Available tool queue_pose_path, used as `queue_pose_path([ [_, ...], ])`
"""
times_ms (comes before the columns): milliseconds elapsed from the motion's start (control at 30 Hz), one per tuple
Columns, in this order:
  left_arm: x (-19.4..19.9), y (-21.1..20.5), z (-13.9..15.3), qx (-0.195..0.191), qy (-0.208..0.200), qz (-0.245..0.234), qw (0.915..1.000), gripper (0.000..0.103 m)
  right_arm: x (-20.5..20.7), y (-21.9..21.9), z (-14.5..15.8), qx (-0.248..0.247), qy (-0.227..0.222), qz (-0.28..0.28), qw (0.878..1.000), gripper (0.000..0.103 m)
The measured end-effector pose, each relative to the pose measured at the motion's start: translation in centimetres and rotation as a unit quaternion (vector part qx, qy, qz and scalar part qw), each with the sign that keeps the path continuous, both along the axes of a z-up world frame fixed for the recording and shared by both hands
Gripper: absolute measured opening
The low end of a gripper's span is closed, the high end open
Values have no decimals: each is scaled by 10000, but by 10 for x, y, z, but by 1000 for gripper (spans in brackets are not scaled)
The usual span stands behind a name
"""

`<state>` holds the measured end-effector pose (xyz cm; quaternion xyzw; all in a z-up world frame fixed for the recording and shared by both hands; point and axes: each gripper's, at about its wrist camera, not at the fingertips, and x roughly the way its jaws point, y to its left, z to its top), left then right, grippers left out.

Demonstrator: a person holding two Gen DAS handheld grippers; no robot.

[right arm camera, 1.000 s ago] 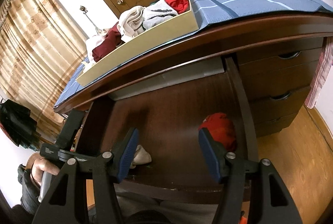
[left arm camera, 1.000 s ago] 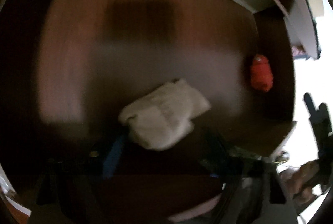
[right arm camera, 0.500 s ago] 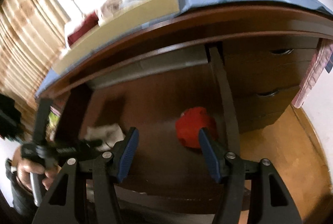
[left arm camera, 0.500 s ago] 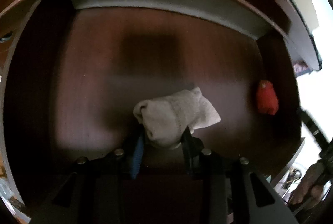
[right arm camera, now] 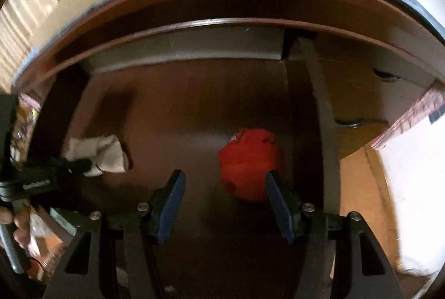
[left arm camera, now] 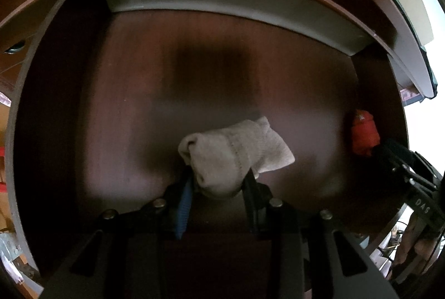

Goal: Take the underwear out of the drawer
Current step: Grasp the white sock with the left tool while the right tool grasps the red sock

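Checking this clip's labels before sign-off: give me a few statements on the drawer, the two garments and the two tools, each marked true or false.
1. The left tool grips the white rolled garment. True.
2. The right tool is shut on the red rolled garment. False: it is open, the garment lying beyond its right finger.
3. Both garments lie inside the open drawer. True.
4. The red garment lies on the floor. False: it is in the drawer.

The drawer floor was dark, smooth wood with a dull sheen. The pale underwear was ribbed knit cloth; the red bundle was soft matt fabric.
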<state>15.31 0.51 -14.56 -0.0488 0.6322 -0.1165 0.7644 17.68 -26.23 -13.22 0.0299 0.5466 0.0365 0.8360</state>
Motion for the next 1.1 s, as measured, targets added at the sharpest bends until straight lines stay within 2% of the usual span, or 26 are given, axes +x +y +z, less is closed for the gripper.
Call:
queue_pose_path([
  [300, -2, -5, 0, 199, -103, -43, 9997, 32, 19, 18, -7, -711, 498, 253, 9959, 62],
  [367, -3, -7, 0, 246, -133, -70, 9996, 32, 22, 20, -9, -929, 558, 285, 9937, 57],
  [433, -3, -9, 0, 264, -140, -88, 9995, 32, 25, 21, -11, -1148, 579, 264, 9913, 47],
  [500, -3, -9, -1, 248, -124, -82, 9996, 32, 26, 21, -12, -1336, 625, 319, 9885, 43],
  [900, -2, -10, -1, 213, -53, -109, 9997, 33, 30, 43, -26, -2240, 970, 885, 9657, 42],
  [1100, -2, -7, -1, 183, -52, -138, 9997, 33, 34, 43, -24, -2069, 937, 1181, 9667, 36],
])
